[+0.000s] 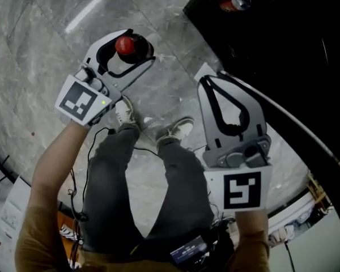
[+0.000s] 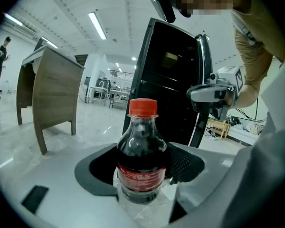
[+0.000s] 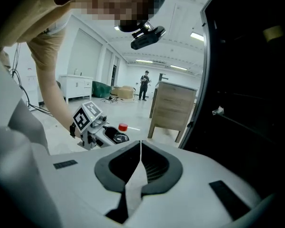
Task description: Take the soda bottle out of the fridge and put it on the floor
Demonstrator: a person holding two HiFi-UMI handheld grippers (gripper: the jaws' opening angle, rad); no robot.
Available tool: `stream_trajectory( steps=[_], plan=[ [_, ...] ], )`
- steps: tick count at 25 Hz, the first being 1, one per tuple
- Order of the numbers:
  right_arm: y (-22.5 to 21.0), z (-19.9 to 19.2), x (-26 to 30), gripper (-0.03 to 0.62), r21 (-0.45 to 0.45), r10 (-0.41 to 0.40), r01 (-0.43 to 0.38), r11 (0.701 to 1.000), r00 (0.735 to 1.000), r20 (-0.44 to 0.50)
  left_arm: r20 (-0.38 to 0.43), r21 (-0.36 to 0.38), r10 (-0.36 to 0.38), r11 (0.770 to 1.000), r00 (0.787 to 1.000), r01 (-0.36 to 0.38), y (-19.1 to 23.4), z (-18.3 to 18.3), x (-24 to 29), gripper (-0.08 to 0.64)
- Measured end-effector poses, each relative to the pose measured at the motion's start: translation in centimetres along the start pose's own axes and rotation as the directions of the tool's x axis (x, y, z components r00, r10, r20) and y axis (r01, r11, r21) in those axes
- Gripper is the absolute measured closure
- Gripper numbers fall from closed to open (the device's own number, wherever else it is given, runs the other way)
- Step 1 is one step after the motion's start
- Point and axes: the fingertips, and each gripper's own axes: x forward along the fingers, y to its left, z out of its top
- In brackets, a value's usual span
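The soda bottle (image 2: 141, 158) has dark cola, a red label and a red cap (image 1: 124, 44). It stands upright between the jaws of my left gripper (image 1: 144, 47), which is shut on its body; the bottle hangs above the grey marble floor (image 1: 45, 27). The black fridge (image 1: 283, 44) stands open at the upper right of the head view. My right gripper (image 1: 207, 84) hangs beside the fridge with its jaws closed together and nothing between them. In the right gripper view the left gripper (image 3: 99, 129) and the red cap (image 3: 123, 126) show to its left.
A red-topped container (image 1: 235, 3) lies inside the fridge. My shoes (image 1: 124, 112) stand on the floor below the grippers. A wooden desk (image 2: 52, 94) stands left of the fridge (image 2: 175, 89). Cables and boxes lie at the lower right (image 1: 306, 214). A person (image 3: 145, 84) stands far off.
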Motion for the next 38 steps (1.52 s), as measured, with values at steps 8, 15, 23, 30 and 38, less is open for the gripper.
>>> stream_trajectory(
  steps=[8, 15, 23, 30, 38],
  plan=[
    [0.2, -6.2, 4.3, 0.589, -0.041, -0.013, 0.013, 0.999, 1.0, 0.004, 0.006, 0.049, -0.049, 0.998, 0.999, 0.049, 0.3, -6.9, 2.3, 0.256],
    [0.1, -10.7, 8.4, 0.591, -0.1, -0.005, 0.004, 0.995, 1.0, -0.009, 0.025, 0.08, -0.091, 0.993, 0.996, 0.088, 1.8, -12.3, 6.0, 0.256],
    [-1.1, -14.2, 10.9, 0.591, -0.072, 0.007, -0.004, 0.997, 0.999, 0.039, 0.028, 0.143, -0.181, 0.974, 0.983, 0.175, 1.7, -17.3, 9.2, 0.256],
    [-3.5, -15.9, 13.5, 0.591, 0.019, -0.053, 0.052, 0.998, 0.994, 0.1, 0.005, 0.162, -0.191, 0.969, 0.982, 0.187, 4.0, -21.7, 12.6, 0.256],
    [-2.3, -17.8, 15.5, 0.591, -0.05, -0.065, 0.069, 0.996, 0.995, 0.073, 0.02, 0.148, -0.183, 0.973, 0.983, 0.178, 5.2, -26.5, 15.3, 0.256]
  ],
)
